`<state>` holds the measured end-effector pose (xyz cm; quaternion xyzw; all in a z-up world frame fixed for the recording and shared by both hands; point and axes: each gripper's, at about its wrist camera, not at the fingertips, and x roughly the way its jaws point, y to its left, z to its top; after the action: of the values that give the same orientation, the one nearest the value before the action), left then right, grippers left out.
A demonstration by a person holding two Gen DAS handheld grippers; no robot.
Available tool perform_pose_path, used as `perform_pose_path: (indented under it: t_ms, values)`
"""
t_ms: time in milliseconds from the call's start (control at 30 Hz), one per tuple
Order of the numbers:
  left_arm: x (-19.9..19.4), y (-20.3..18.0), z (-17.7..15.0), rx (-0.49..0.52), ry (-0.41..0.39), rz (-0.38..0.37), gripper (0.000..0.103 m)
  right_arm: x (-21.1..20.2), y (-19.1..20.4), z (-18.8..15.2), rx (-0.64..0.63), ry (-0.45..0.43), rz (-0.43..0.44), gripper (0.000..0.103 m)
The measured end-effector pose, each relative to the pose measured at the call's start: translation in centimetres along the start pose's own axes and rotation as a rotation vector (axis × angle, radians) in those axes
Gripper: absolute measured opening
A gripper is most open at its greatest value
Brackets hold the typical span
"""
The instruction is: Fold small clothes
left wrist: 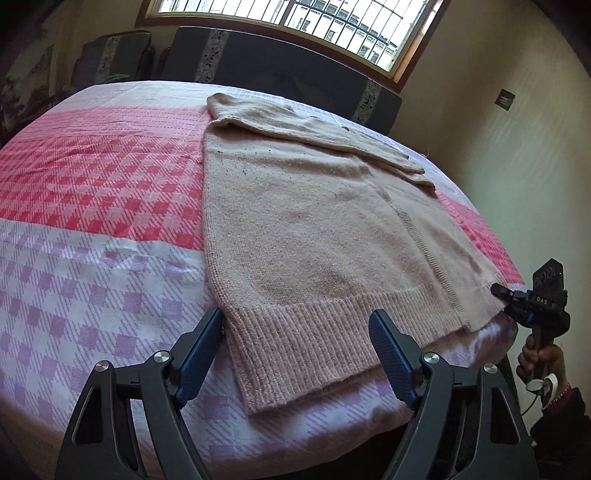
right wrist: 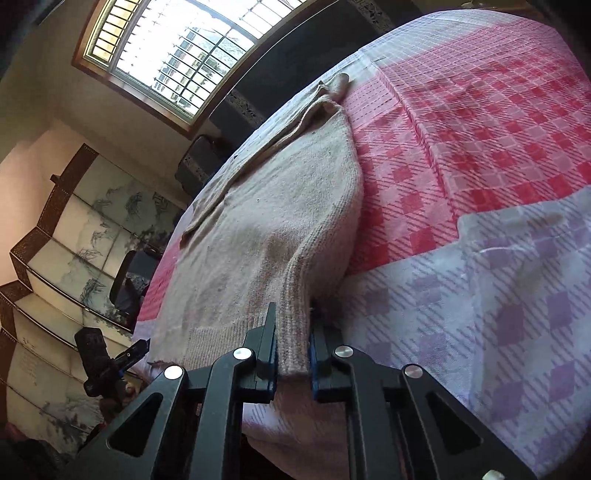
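Note:
A beige knitted sweater [left wrist: 314,221] lies flat on the checked bedspread [left wrist: 92,184], with a sleeve folded across its far end. Its ribbed hem [left wrist: 314,332] faces me. My left gripper [left wrist: 295,317] is open and straddles the hem's near left corner, with neither pad pressing on the knit. In the right wrist view my right gripper [right wrist: 293,321] is shut on a bunched corner of the hem of the sweater [right wrist: 266,221]. In the left wrist view the right gripper [left wrist: 498,288] sits at the hem's far right corner, held by a hand [left wrist: 539,354]. The left gripper [right wrist: 142,345] shows small at the lower left.
The bedspread [right wrist: 480,147] is pink and lilac check and spreads wide beside the sweater. A dark headboard [left wrist: 288,62] and a barred window [left wrist: 295,14] stand behind the bed. A wall runs close along one side. A painted folding screen [right wrist: 74,229] stands off the bed.

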<state>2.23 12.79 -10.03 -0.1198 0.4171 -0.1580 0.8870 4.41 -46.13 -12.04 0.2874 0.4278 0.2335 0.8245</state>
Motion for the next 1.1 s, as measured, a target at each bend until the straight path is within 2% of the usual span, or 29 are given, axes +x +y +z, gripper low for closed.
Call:
perform_pose_path:
  t_ms: [167, 267, 433, 700, 867, 933, 1000, 1067, 1100]
  values:
    - [0.9, -1.4, 0.0, 0.075, 0.002, 0.077, 0.079, 0.0, 0.1, -0.1, -0.011, 0.005, 0.004, 0.011]
    - [1.4, -2.3, -0.1, 0.123, 0.005, 0.121, 0.079, 0.1, 0.2, -0.2, -0.010, 0.016, 0.036, 0.011]
    - [1.9, -3.0, -0.3, 0.171, 0.009, 0.161, 0.079, 0.2, 0.6, -0.2, -0.029, 0.026, 0.022, 0.011]
    - [2.2, -3.4, -0.3, 0.195, 0.001, 0.181, 0.079, 0.7, 1.0, 0.1, -0.027, 0.045, 0.024, 0.012]
    - [2.4, -3.3, -0.1, 0.206, 0.000, 0.168, 0.079, 0.9, 1.1, 0.3, -0.003, 0.048, 0.020, 0.012]
    - [2.3, -3.2, -0.1, 0.210, -0.005, 0.152, 0.065, 0.9, 1.0, 0.2, 0.006, 0.042, 0.020, 0.012]
    - [2.1, -2.9, 0.3, 0.197, 0.007, 0.124, 0.028, 0.9, 1.0, 0.3, 0.001, 0.048, 0.022, 0.012]
    - [2.0, -1.9, 0.8, 0.123, 0.034, 0.052, 0.016, 1.0, 0.8, 0.4, 0.011, 0.057, 0.025, 0.012]
    - [1.9, -1.4, 0.9, 0.084, 0.038, 0.024, 0.015, 1.0, 0.8, 0.4, 0.014, 0.060, 0.026, 0.012]
